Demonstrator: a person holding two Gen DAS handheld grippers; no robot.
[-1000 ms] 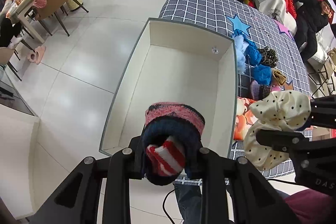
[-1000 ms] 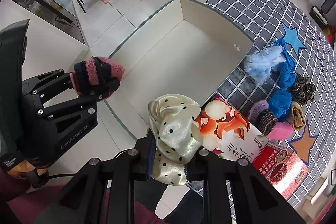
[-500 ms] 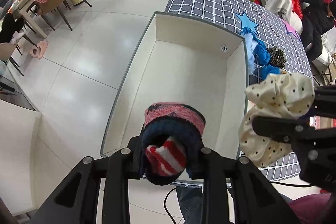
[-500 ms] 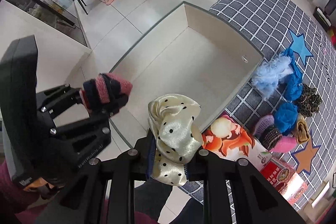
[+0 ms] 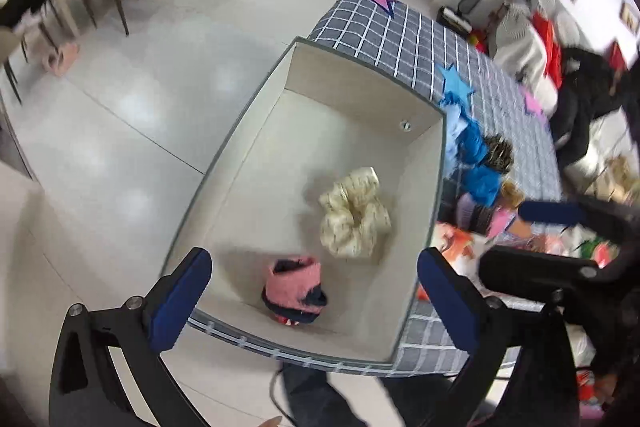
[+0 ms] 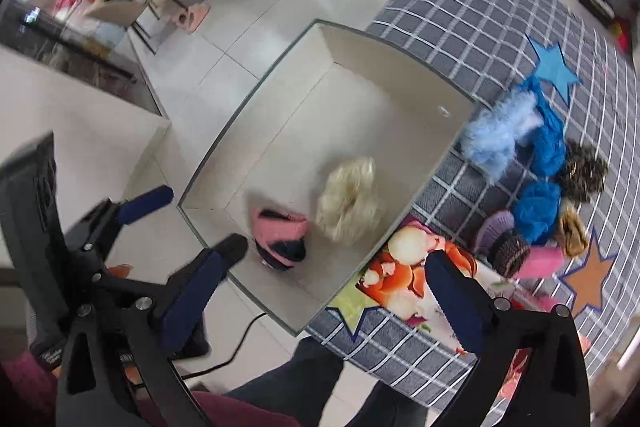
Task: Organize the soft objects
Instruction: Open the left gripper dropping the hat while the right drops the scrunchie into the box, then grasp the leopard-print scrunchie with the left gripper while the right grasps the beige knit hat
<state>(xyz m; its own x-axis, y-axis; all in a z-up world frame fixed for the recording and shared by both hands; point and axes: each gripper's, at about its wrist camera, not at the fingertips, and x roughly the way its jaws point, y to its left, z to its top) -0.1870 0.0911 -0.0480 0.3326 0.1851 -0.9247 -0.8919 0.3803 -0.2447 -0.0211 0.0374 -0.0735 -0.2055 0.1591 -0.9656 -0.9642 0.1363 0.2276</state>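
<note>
**2 soft items dropped into the drawer, both grippers empty**

Left wrist view: the left gripper (image 5: 312,291) stands spread wide with nothing between its blue pads (image 5: 182,297); its jaws have just been opening. Below it, inside the cream drawer box (image 5: 424,227), the pink and navy knit piece (image 5: 294,289) lies near the front wall, and the cream dotted scrunchie (image 5: 354,213) lies just beyond it toward the middle, the 2 close but apart. Both look blurred, so they may not have settled. The right gripper (image 5: 560,239) shows at the right edge, over the checked blanket (image 5: 400,39).

Right wrist view: the right gripper (image 6: 332,287) is likewise released and empty, its jaws having just opened too. Beside the drawer on the blanket sits the remaining heap: a pale blue fluffy piece (image 6: 498,141), bright blue ones (image 6: 538,209), a leopard-print one (image 6: 582,167), and purple, brown, tan and pink items by a printed packet (image 6: 404,275).

Risks, as I judge them: the heap is tightly bunched, so a grab could snag 2 pieces at once or drag a neighbour off the blanket. The grippers hang close together, so reaching across could knock them together. Soft, springy items may also slip from a shallow pinch before clearing the drawer wall.
</note>
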